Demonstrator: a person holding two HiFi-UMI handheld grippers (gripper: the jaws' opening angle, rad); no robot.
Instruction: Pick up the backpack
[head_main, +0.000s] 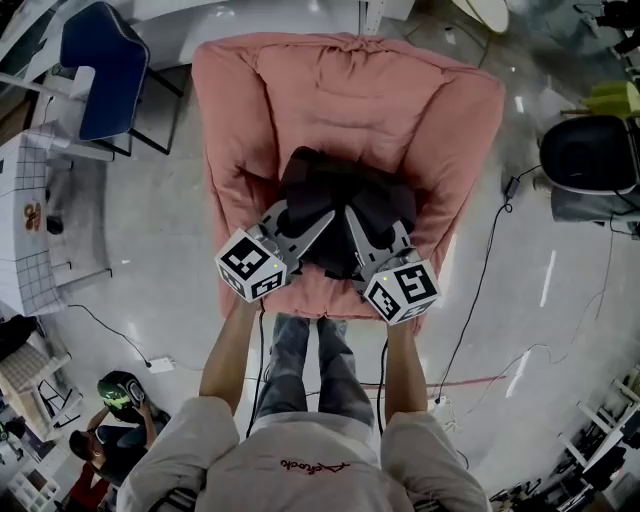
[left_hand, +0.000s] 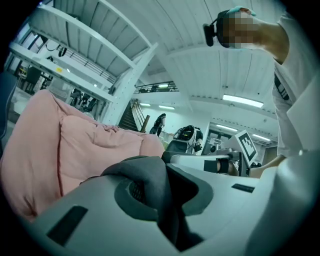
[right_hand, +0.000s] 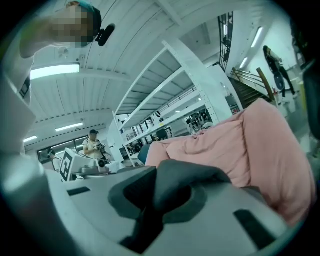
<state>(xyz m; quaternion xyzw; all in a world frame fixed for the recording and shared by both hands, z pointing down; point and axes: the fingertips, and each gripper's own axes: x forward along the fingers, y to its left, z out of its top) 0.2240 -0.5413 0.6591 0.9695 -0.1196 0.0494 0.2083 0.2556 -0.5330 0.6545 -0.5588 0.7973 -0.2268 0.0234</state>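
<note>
Left hand-held gripper and right hand-held gripper each clenched a fold of the black fabric backpack on the pink padded armchair, probably to share its weight.

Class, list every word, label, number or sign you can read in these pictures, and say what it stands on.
Nothing reads clearly.
On the person's shirt, red script: upside down, too small to read.
On the gridded table, orange print: too blurred.
On the left gripper and right gripper, cubes: black-and-white square patterns, no words.
The backpack: no label visible.
</note>
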